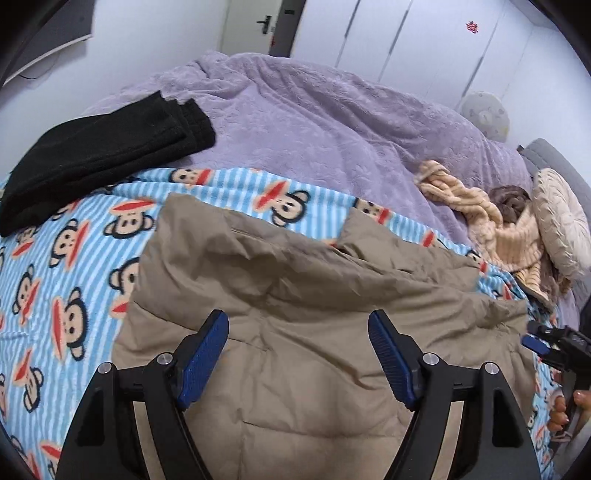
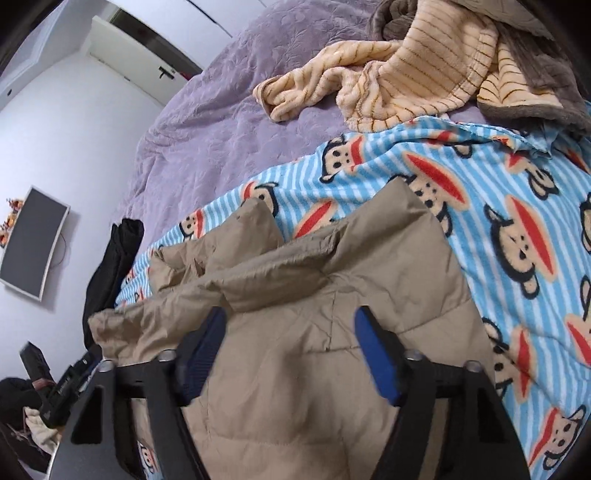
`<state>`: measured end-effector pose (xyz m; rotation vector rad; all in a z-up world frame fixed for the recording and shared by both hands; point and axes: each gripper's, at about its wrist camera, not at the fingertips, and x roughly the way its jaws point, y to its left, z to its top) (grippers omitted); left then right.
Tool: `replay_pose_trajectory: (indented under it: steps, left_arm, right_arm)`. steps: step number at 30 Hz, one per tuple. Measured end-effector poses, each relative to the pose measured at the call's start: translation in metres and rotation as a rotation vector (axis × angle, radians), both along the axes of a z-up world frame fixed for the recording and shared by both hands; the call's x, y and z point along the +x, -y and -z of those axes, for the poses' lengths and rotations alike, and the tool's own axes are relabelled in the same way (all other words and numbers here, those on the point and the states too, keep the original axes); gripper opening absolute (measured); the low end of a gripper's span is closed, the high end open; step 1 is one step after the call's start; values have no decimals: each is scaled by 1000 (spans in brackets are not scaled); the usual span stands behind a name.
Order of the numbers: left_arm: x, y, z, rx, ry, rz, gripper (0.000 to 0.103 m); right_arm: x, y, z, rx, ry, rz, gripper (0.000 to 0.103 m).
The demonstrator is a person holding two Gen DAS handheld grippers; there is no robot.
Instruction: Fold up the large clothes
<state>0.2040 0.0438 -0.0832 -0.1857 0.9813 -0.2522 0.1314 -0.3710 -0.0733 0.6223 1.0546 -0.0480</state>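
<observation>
While the tan quilted jacket (image 1: 314, 295) lies partly folded beneath both tongs on the monkey-print blanket (image 1: 74, 258), left gripper (image 1: 297, 354) and right gripper (image 2: 288, 350) hover released, grasping nothing. Recommended: pinch the near hem corners evenly before folding away.

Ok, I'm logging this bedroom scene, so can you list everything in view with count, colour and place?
jacket: one, tan, spread on the monkey blanket under both grippers
monkey blanket: one, blue-striped, over the near bed
black garment: one, folded, far left on the bed
bedspread: one, lilac, far half of the bed
striped fleece: one, cream and brown, bunched at the right
round cushion: one, cream, by the grey headboard
screen: one, dark, on the wall
door: one, white, far wall
left gripper: black with blue pads, open above the jacket
right gripper: same, open above the jacket
</observation>
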Motion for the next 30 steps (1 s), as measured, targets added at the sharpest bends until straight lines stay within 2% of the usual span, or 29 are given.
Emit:
replay_pose_trajectory:
  steps: [1,2,3,6,8,11,14,16,19,21,23,27,30]
  left_arm:
    - [1,8,2,-4,-7,39,73]
    - [0,18,5,3,-7,69,63]
    - [3,31,11,15,-14,111,62]
    - [7,68,36,55,-17,169,62]
    - [16,85,58,85,-33,158,62]
    - [32,95,77,121,-16,127,62]
    - [48,96,82,131,-29,119,62]
    - [56,88,74,142,-27,107,62]
    - [62,58,60,209,22,38,62]
    - [71,28,62,226,20,-24,62]
    - [78,5,70,233,-2,-78,62]
    - [89,-3,94,233,-32,-90,63]
    - [96,10,104,272,-26,-83,64]
  right_arm:
    - [2,-7,5,-11,-17,-38,36]
    - [5,-16,11,-15,-30,-76,30]
    - [8,-22,18,-17,-41,-99,28]
    - [24,-44,40,-50,-54,-154,27]
    - [36,-53,53,-108,-56,-171,26]
    - [50,-53,68,-132,-61,-166,23]
    - [62,-45,73,-114,-74,-151,22]
    - [67,-38,67,-113,-85,-146,22]
    - [63,-16,48,-236,-80,-90,22]
    - [56,10,46,-286,-100,-26,22]
    - [50,34,55,-278,-140,39,22]
    - [47,64,82,-124,-155,148,22]
    - [55,59,89,-173,-157,134,22]
